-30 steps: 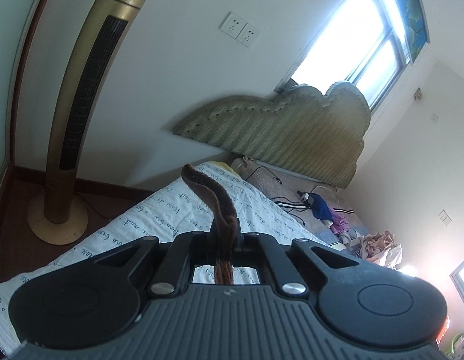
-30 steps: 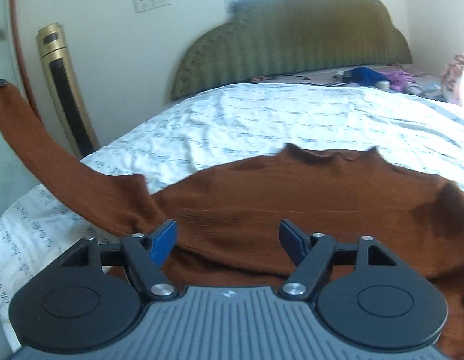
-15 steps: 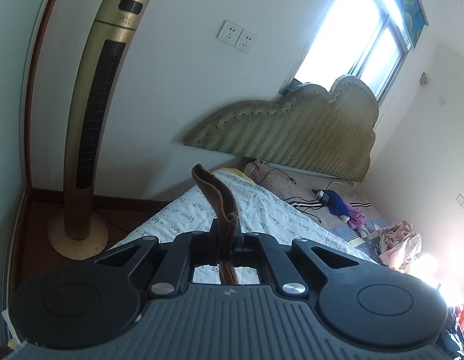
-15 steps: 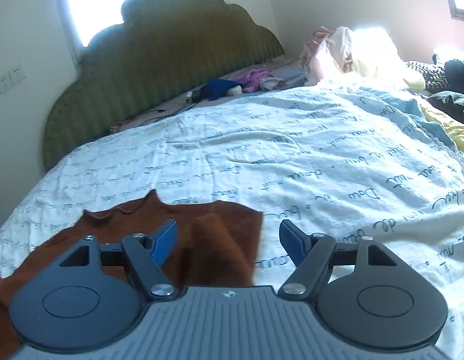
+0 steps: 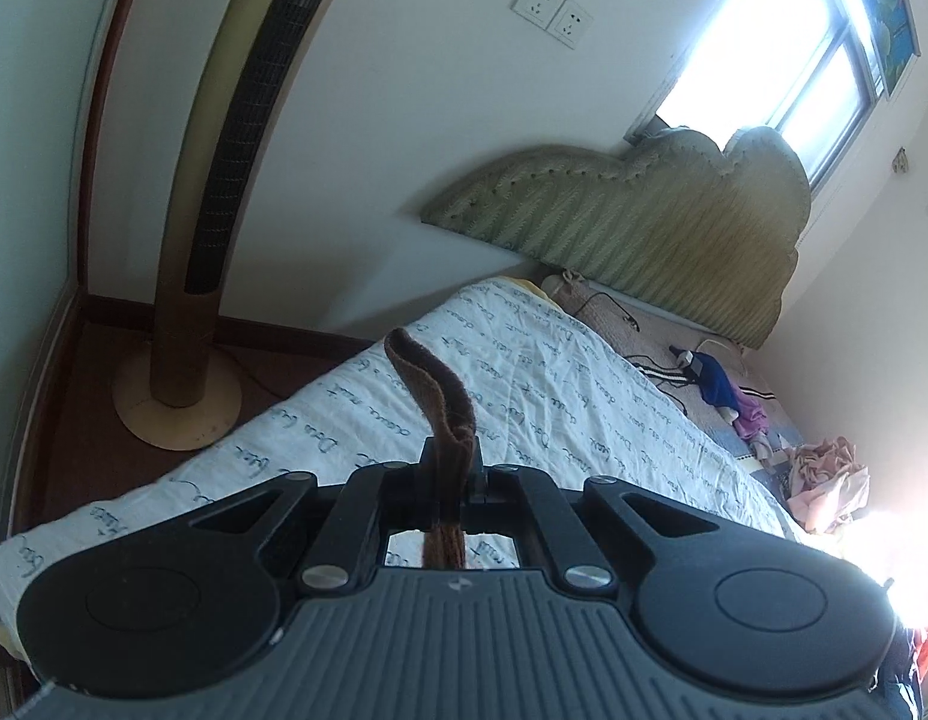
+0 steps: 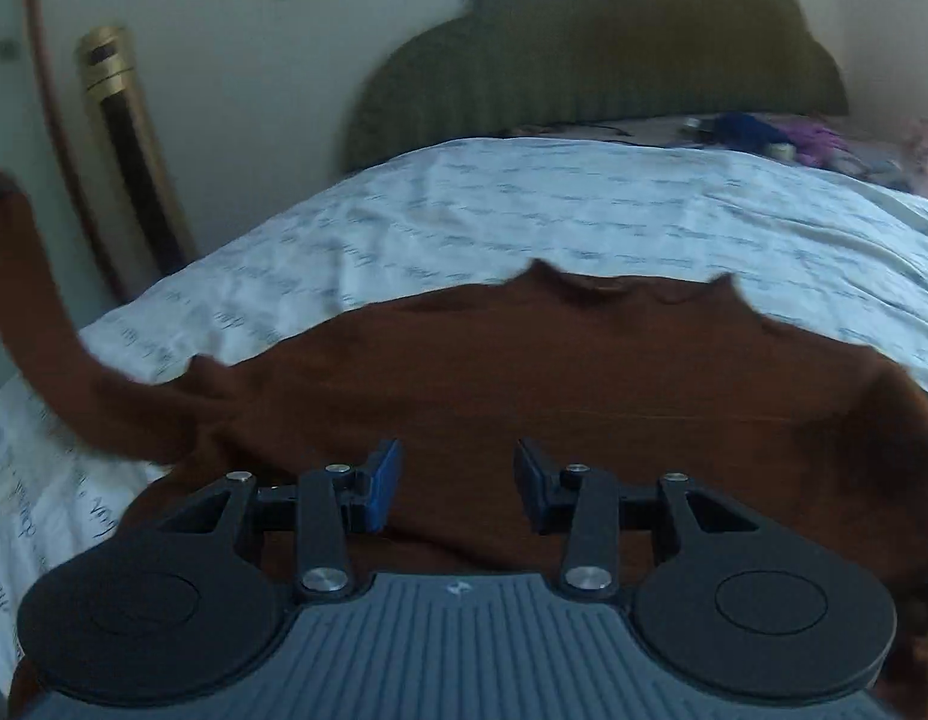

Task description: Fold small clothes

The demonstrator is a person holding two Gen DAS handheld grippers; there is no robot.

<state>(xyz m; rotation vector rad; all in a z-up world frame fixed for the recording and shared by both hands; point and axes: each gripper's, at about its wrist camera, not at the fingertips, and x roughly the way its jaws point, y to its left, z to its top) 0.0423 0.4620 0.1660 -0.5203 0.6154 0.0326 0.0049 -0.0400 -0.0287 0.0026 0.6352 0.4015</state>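
A brown knit sweater [image 6: 584, 396] lies flat on the white printed bedsheet [image 6: 584, 210], collar toward the headboard. Its left sleeve [image 6: 38, 324] rises off the bed toward the upper left. My left gripper [image 5: 451, 468] is shut on the cuff end of that brown sleeve [image 5: 434, 396], held above the bed's left side. My right gripper [image 6: 457, 483] is open and empty, hovering just above the sweater's lower body.
A gold tower fan [image 5: 224, 192] stands on the floor left of the bed. A green padded headboard [image 6: 596, 60] is at the far end. Clothes and cables [image 5: 722, 390] lie near the pillows. A pile of clothing [image 5: 824, 480] sits at the right.
The right gripper swung from the sweater's right edge back over its middle. The left gripper shifted slightly while still holding the sleeve.
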